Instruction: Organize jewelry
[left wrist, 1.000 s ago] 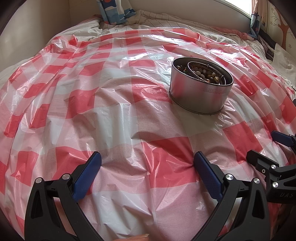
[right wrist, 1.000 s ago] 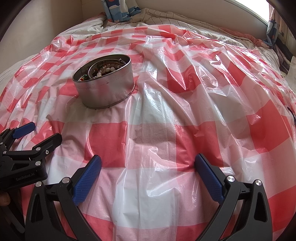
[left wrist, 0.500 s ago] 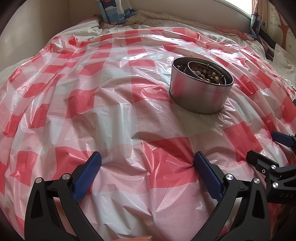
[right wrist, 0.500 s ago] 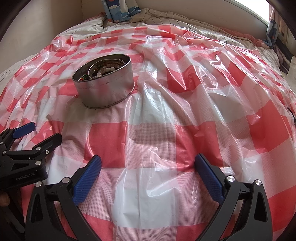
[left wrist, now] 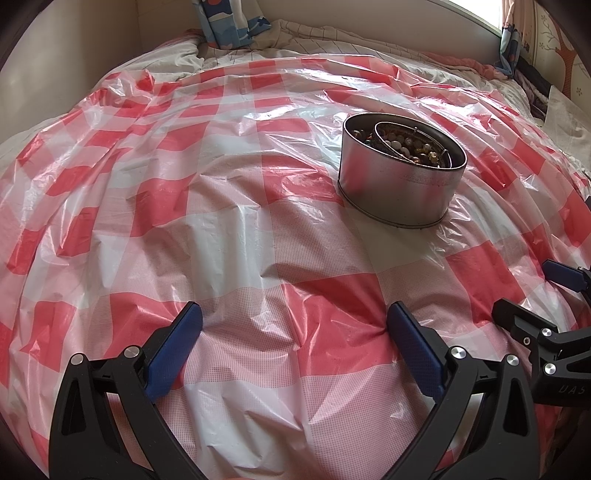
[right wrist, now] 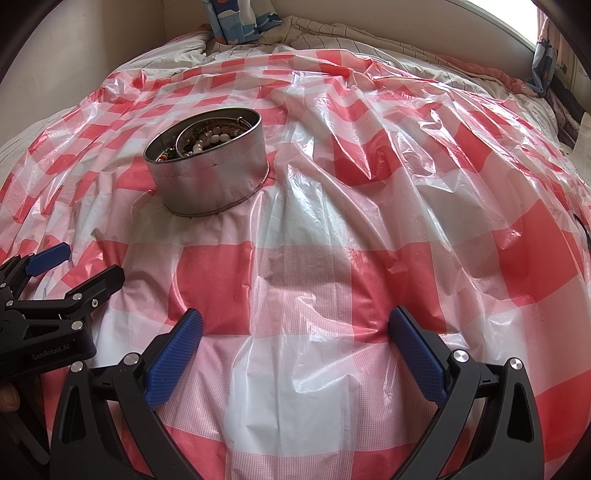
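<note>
A round silver tin [left wrist: 400, 188] stands on a red-and-white checked plastic sheet [left wrist: 229, 236]. It holds a smaller ring-shaped tin and a heap of beaded jewelry [left wrist: 406, 144]. The tin also shows in the right wrist view [right wrist: 212, 177], with its beads [right wrist: 210, 140]. My left gripper [left wrist: 295, 317] is open and empty, low over the sheet, well short of the tin. My right gripper [right wrist: 295, 317] is open and empty, to the right of the tin and nearer the front. Each gripper shows at the edge of the other's view, the right one [left wrist: 532, 295] and the left one [right wrist: 77, 269].
The sheet covers a bed with a striped quilt [left wrist: 332, 40] at the far side. A blue patterned pillow [left wrist: 229, 22] leans against the back wall. Curtains and clutter [left wrist: 535, 70] lie at the far right.
</note>
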Tool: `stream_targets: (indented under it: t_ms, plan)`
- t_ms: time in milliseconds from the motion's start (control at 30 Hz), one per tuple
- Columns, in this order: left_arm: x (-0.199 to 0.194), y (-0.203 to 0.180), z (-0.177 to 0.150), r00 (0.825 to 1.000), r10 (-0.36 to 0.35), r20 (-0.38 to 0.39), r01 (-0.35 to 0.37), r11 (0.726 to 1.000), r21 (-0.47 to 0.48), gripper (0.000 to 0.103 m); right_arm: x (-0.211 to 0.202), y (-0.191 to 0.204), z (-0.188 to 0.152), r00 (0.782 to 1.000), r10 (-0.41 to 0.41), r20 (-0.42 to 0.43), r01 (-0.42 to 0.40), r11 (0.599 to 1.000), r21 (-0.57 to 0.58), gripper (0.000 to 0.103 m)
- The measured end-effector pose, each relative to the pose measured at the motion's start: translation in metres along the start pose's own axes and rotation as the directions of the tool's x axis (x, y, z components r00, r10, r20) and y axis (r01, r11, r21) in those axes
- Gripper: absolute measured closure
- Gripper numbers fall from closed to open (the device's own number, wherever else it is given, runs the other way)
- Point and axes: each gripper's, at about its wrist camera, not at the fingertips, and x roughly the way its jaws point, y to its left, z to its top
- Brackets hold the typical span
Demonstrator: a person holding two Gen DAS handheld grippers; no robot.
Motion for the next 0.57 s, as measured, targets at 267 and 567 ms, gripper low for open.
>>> stream_targets:
  t_ms: [267,567]
  plan:
    - [0.0008,0.0005,0.0000,1.000,-0.002,-0.001,0.002,1.000,-0.005,0.007,0.0000,-0.0022,0.0001,1.000,0.004,0.003,-0.004,1.000,0.002,0.007]
    - [0.0021,0.0001,0.0009,1.000,0.002,-0.005,-0.002,1.000,-0.005,0.007,0.0000,-0.0016,0.0002,1.000,0.003,0.003,-0.003,1.000,0.002,0.007]
